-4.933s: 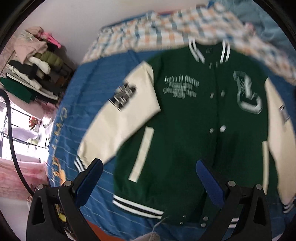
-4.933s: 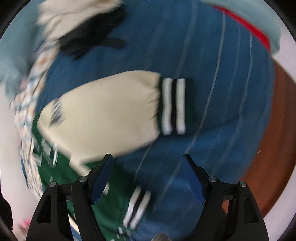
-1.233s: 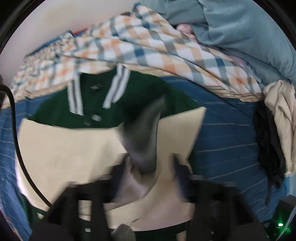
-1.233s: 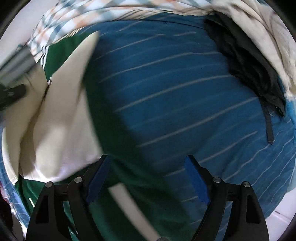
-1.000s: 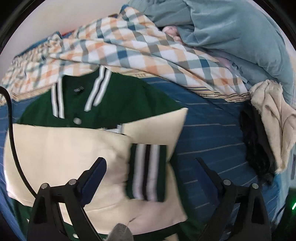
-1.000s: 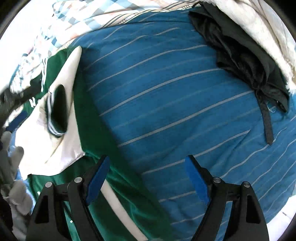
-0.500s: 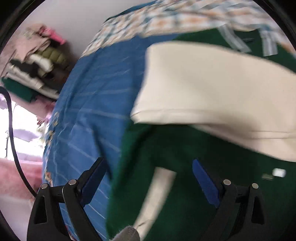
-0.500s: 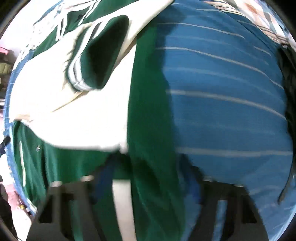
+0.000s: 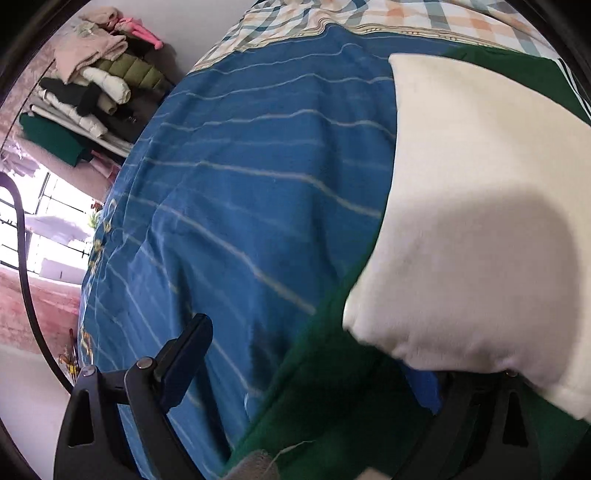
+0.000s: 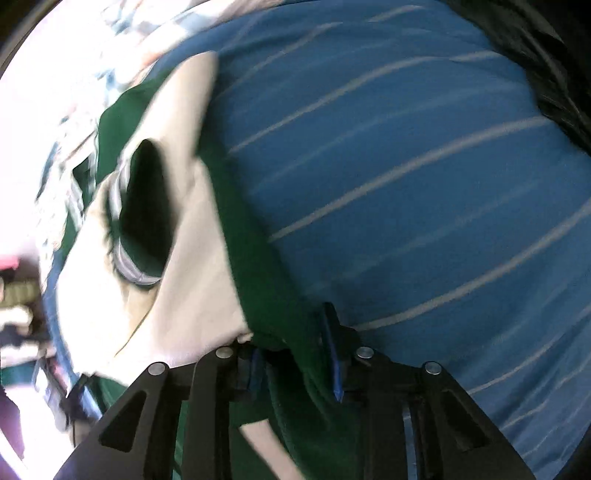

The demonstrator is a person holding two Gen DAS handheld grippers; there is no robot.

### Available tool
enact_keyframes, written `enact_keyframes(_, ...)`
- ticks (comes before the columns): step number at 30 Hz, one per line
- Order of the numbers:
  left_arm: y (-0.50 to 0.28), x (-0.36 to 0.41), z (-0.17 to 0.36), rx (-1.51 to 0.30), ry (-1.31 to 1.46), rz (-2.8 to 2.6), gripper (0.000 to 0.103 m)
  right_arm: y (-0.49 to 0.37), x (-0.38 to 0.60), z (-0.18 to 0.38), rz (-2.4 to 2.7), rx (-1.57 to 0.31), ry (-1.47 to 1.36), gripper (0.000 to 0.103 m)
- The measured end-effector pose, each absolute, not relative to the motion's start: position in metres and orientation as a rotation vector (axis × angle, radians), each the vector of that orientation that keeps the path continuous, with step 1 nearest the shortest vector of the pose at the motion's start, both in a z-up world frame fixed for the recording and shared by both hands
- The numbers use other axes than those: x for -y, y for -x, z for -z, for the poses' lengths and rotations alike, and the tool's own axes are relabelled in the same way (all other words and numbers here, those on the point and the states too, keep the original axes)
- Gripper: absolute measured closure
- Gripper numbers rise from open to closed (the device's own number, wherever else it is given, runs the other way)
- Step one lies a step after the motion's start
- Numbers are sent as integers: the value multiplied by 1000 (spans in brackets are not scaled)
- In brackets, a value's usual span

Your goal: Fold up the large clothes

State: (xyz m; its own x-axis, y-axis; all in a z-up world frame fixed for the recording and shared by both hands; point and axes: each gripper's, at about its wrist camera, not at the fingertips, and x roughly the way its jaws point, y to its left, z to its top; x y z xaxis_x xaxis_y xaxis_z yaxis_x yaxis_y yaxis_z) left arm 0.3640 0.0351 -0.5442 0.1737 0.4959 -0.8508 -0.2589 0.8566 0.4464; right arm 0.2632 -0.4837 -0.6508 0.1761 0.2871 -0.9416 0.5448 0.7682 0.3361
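Blue striped bedspread (image 9: 258, 177), checked blanket (image 9: 369, 14) — stacked clothes (image 9: 85, 85)

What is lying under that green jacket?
The green jacket lies on a blue striped bedsheet, visible all around it. Its own cream sleeves are folded on top. Anything beneath it is covered.

Matt green cloth jacket (image 9: 325, 398) w/ smooth cream sleeves (image 9: 476, 206); soft striped blue bedsheet (image 9: 240, 177); matt black plastic fingers (image 9: 184, 350).
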Motion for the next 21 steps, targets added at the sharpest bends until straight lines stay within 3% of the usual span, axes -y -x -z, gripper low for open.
enact_keyframes(6, -379, -55, 549, -1305, -143, -502, 0, -261, 500, 661, 287, -1418, -732, 73)
enact_keyframes(9, -372, -56, 542, -1323, -156, -486, 0, -270, 491, 649, 326, -1511, -697, 65)
enact_keyframes(12, -350, -59, 524, -1353, -153, -445, 0, -260, 488, 608, 360, -1542, -666, 63)
enact_keyframes(16, -311, -55, 502, -1372, -137, -423, 0, -268, 468, 555, 309, -1411, -624, 57)
enact_keyframes(21, -285, -42, 492, -1338, -196, -418, 0, -347, 435, 592, 87, -1382, -700, 55)
